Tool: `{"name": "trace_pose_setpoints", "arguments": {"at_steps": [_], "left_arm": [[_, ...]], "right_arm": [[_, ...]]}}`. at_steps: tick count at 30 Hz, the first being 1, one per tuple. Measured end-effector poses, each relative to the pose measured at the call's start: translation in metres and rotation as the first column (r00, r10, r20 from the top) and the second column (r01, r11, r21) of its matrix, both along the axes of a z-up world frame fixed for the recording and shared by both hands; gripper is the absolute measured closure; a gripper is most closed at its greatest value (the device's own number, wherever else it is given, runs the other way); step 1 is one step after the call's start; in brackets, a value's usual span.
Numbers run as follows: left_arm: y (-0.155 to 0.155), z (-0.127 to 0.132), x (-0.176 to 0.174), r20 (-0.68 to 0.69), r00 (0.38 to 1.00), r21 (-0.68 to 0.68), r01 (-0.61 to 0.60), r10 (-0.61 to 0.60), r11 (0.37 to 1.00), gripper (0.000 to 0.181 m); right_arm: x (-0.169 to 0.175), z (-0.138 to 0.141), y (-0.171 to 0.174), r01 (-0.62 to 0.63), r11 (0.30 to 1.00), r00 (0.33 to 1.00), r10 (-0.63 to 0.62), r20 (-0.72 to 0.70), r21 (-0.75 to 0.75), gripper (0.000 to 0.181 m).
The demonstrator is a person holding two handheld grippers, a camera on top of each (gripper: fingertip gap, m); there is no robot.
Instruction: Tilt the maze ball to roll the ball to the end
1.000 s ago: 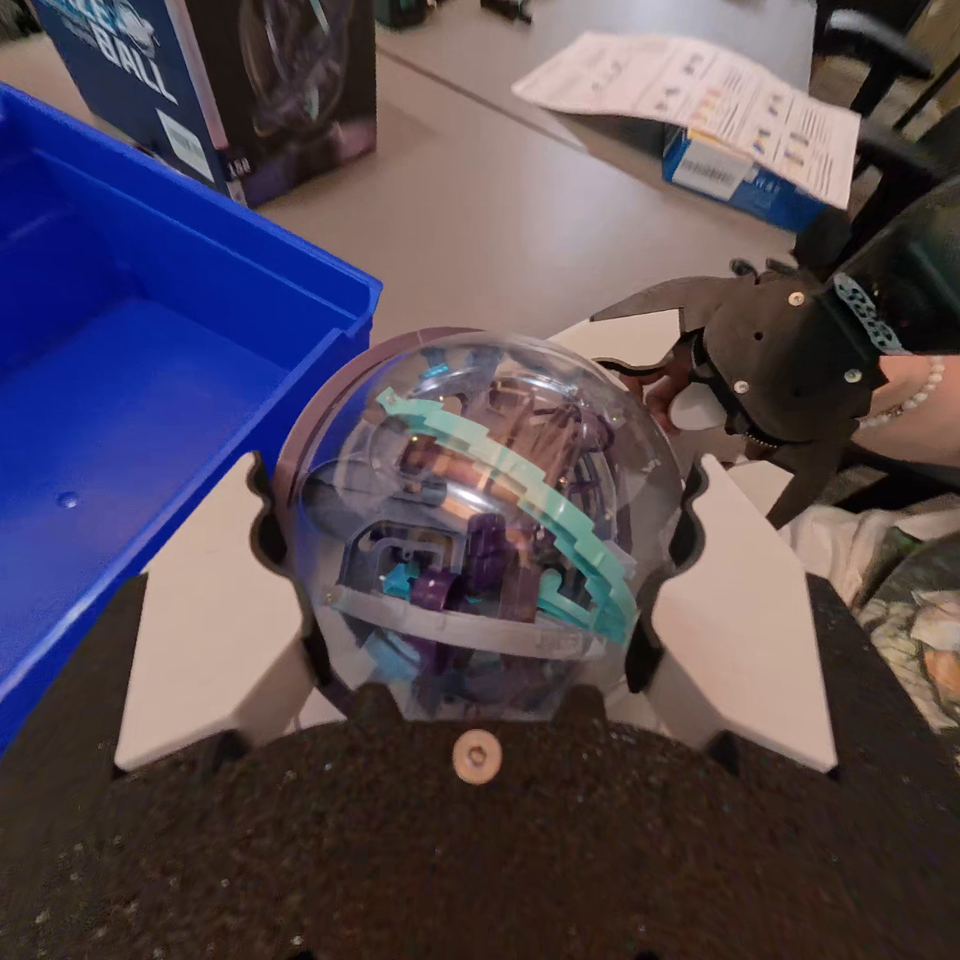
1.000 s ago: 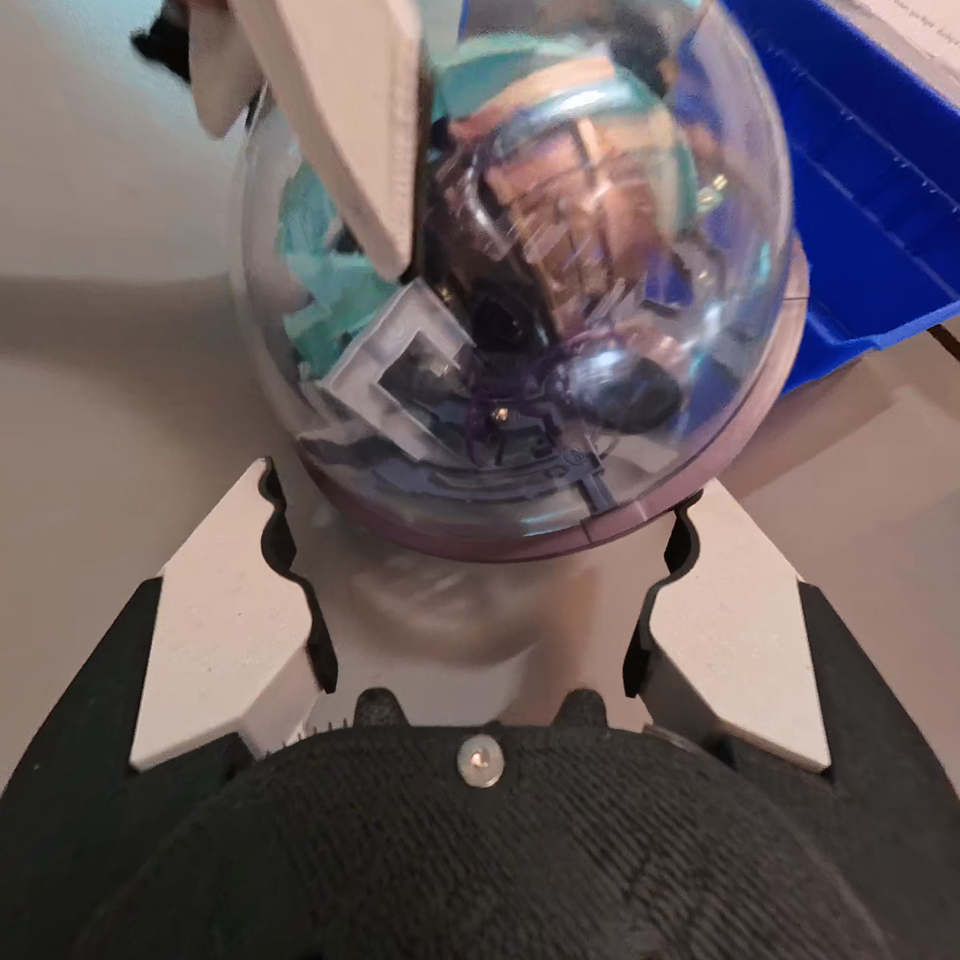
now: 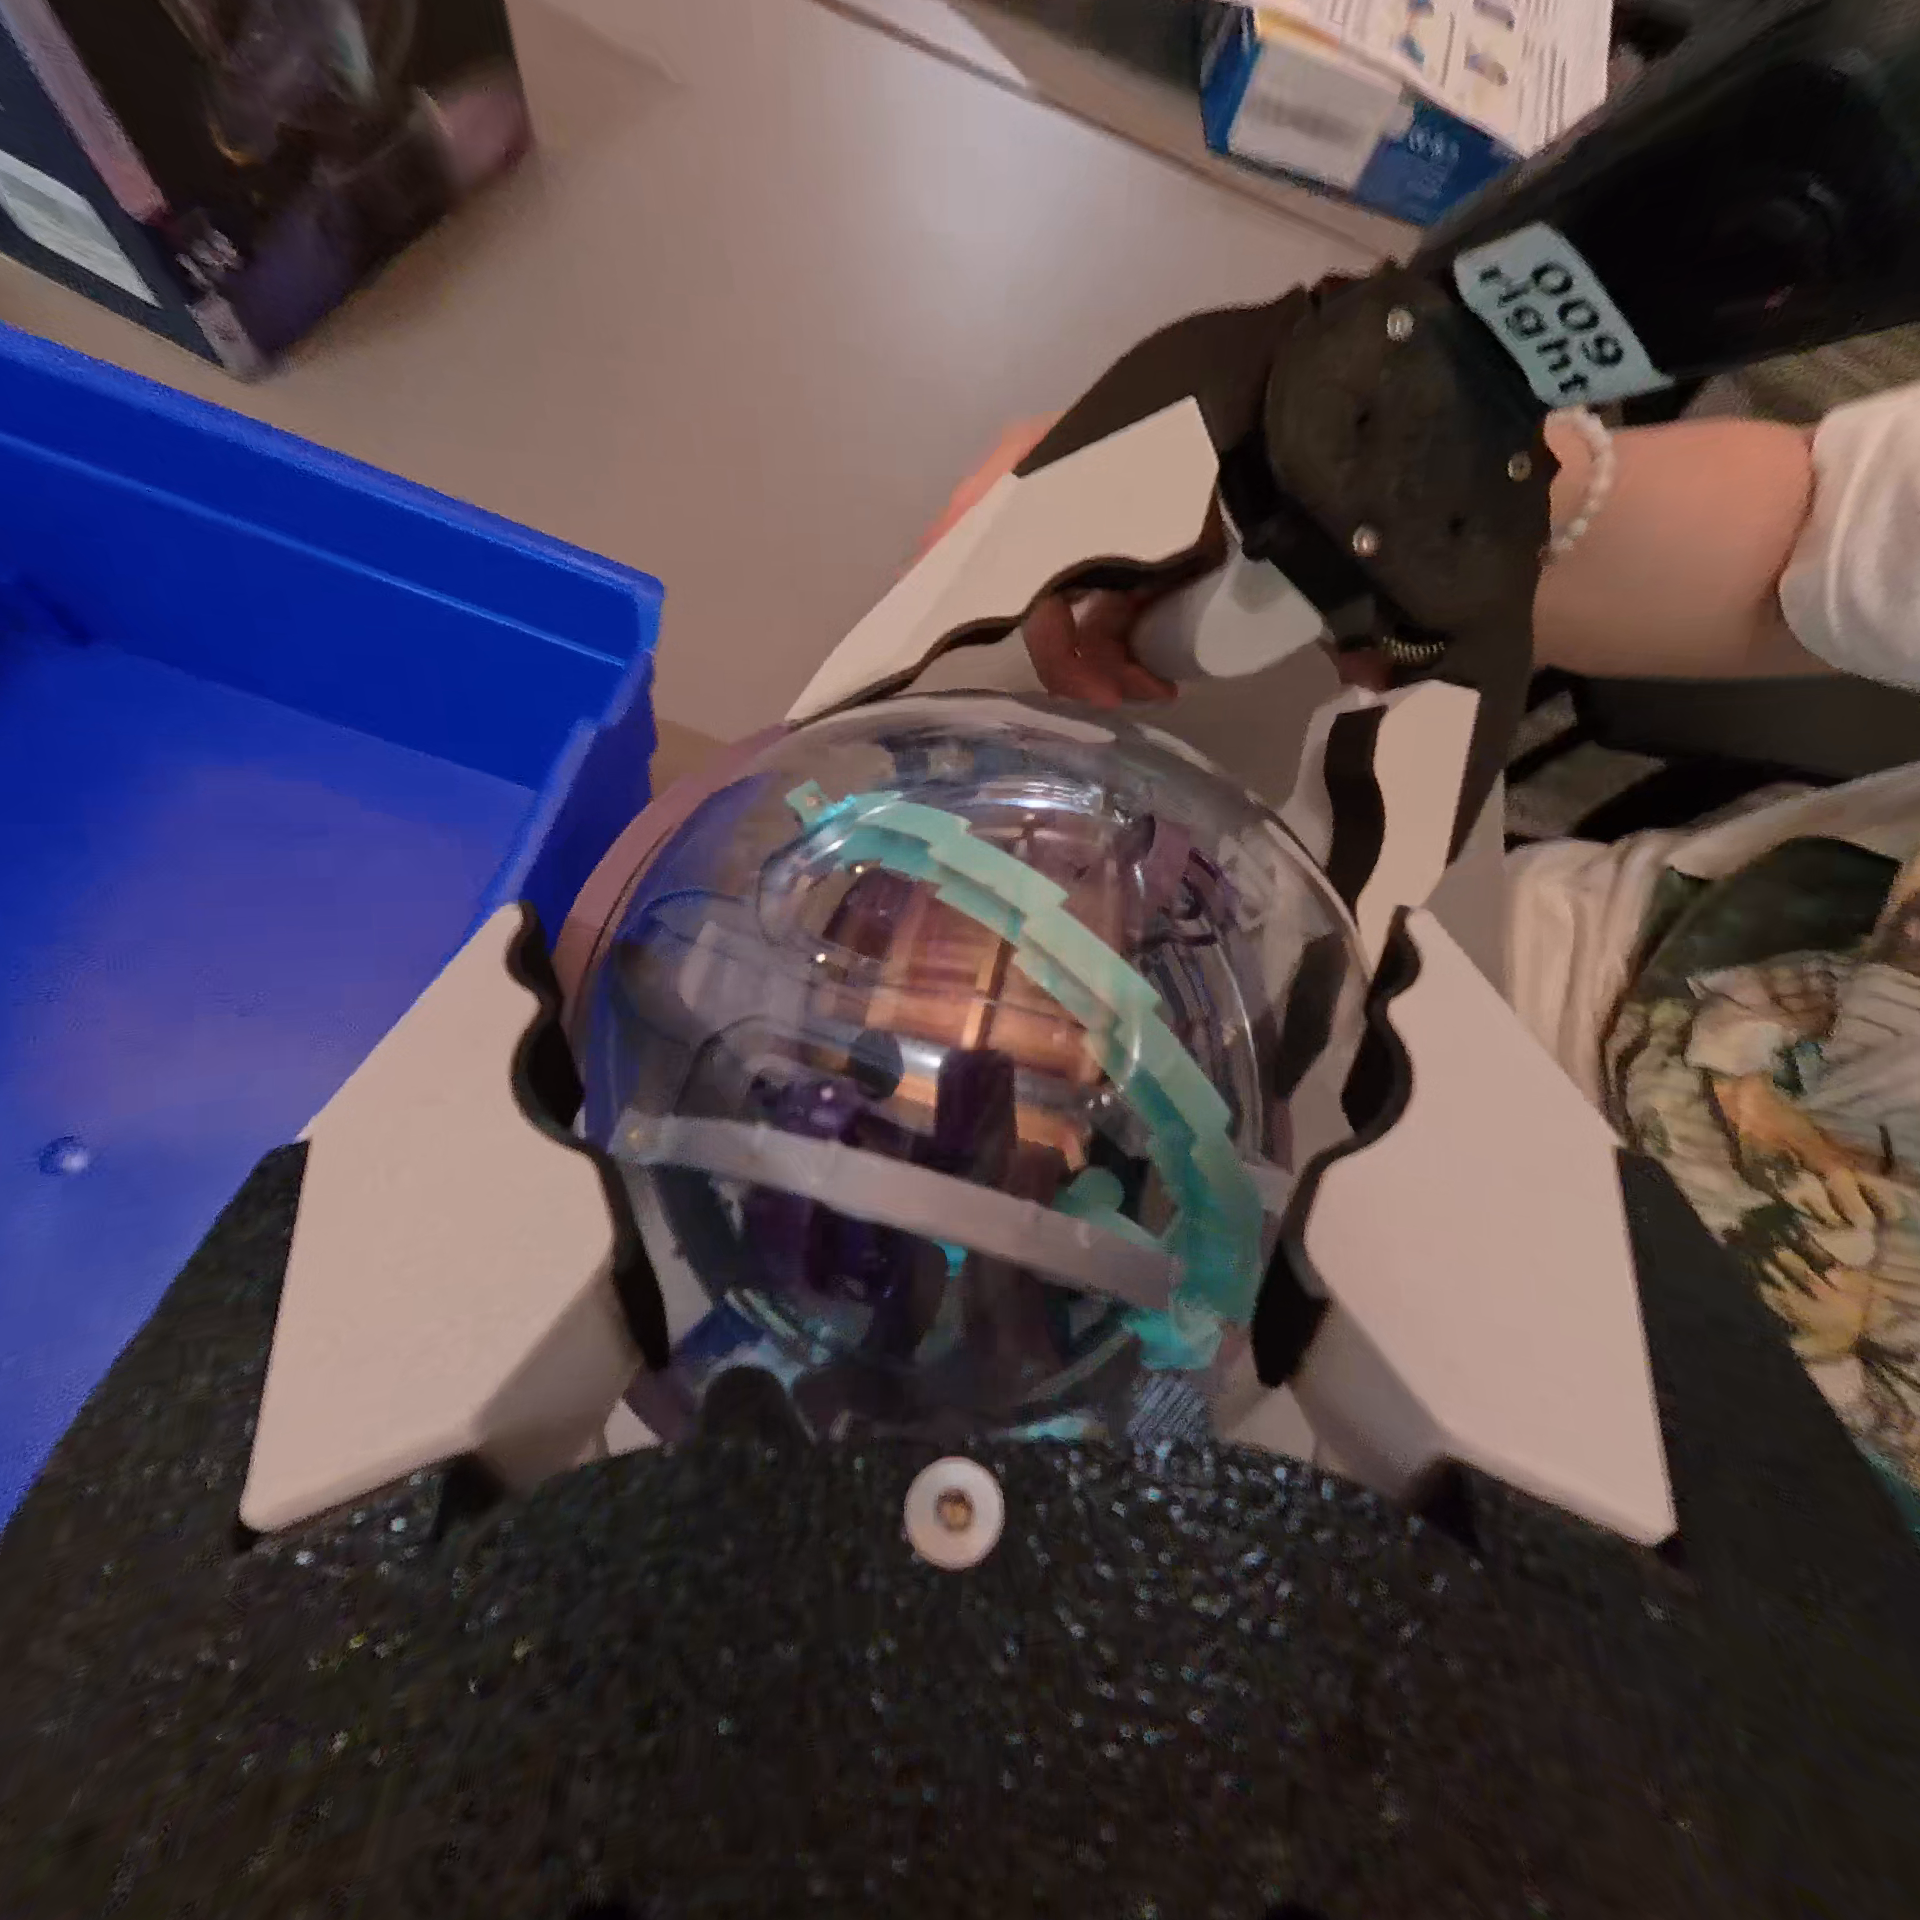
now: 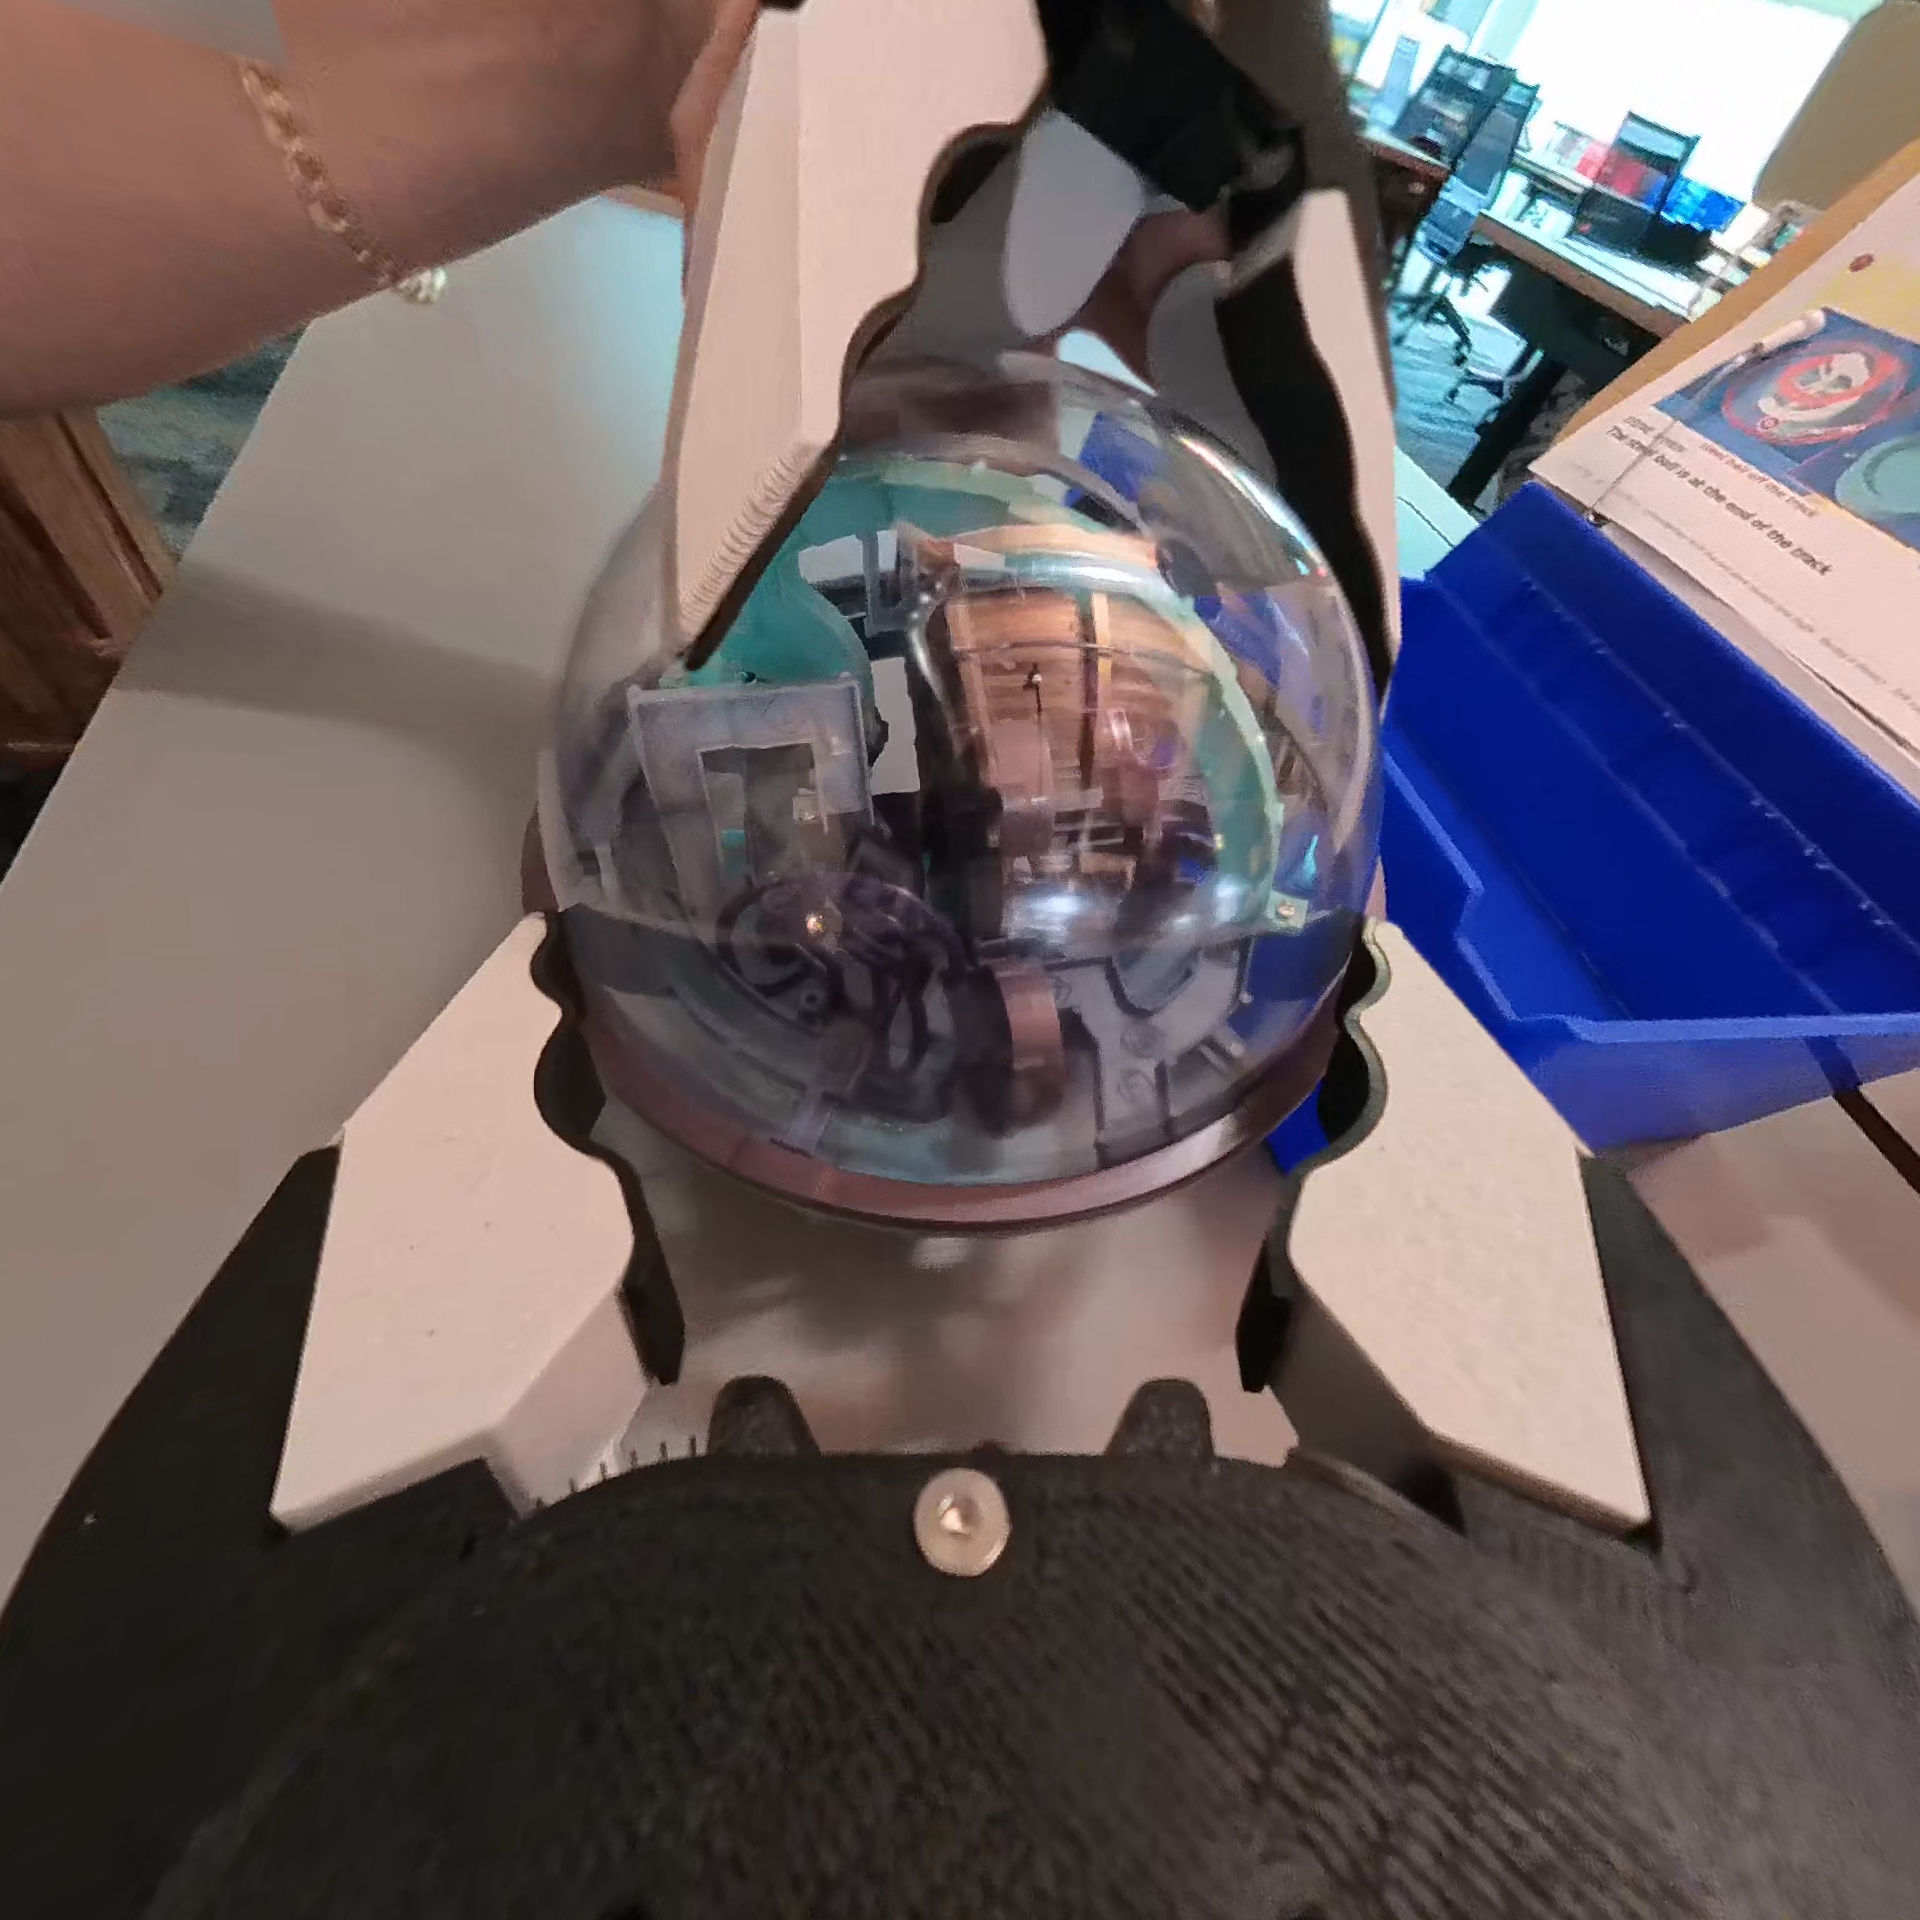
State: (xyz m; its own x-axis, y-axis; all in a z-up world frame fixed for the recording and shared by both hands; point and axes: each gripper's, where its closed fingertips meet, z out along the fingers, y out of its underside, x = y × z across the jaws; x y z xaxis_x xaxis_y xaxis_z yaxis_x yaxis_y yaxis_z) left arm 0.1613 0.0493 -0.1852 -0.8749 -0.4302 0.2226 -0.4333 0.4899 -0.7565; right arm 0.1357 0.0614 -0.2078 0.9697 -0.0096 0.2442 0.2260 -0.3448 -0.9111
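Observation:
The maze ball (image 3: 935,1039) is a clear sphere with teal, grey and purple tracks inside and a dark ring at its base. My left gripper (image 3: 961,935) is shut on it, both pads against its sides. In the right wrist view the maze ball (image 4: 966,831) sits between the tips of my right gripper (image 4: 956,935), which touch its widest part just above the table. The left gripper (image 4: 1039,634) comes in from above there. The right gripper (image 3: 1091,790) flanks the ball's far side in the left wrist view. I cannot pick out the small ball inside for sure.
A blue plastic bin (image 3: 260,779) stands right beside the ball, also in the right wrist view (image 4: 1662,831). A dark product box (image 3: 260,156) and a blue box under printed paper (image 3: 1351,135) lie farther off on the beige table (image 3: 779,364). A person's forearm (image 3: 1683,540) holds the right gripper.
My right gripper has moved forward, so its fingertips now flank the ball instead of standing short of it. The ball has turned a little. My left gripper keeps its hold.

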Motion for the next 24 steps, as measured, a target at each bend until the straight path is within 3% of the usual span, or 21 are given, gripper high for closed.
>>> {"name": "trace_pose_setpoints", "arguments": {"at_steps": [6,13,24], "left_arm": [[0.025,0.016,0.014,0.156,0.961,-0.145,-0.204,0.226,0.968,0.039],[0.035,0.003,0.005,0.003,0.934,-0.293,-0.340,0.357,0.893,0.028],[0.027,-0.003,0.000,-0.021,0.966,-0.063,-0.257,0.256,0.964,0.029]], "right_arm": [[0.006,0.002,0.002,0.118,0.992,0.990,-0.113,-0.082,0.049,0.046],[0.001,0.000,0.006,0.148,0.989,0.989,-0.148,-0.015,0.030,0.049],[-0.002,-0.006,-0.002,0.230,0.973,0.973,-0.230,-0.034,0.012,0.049]]}}
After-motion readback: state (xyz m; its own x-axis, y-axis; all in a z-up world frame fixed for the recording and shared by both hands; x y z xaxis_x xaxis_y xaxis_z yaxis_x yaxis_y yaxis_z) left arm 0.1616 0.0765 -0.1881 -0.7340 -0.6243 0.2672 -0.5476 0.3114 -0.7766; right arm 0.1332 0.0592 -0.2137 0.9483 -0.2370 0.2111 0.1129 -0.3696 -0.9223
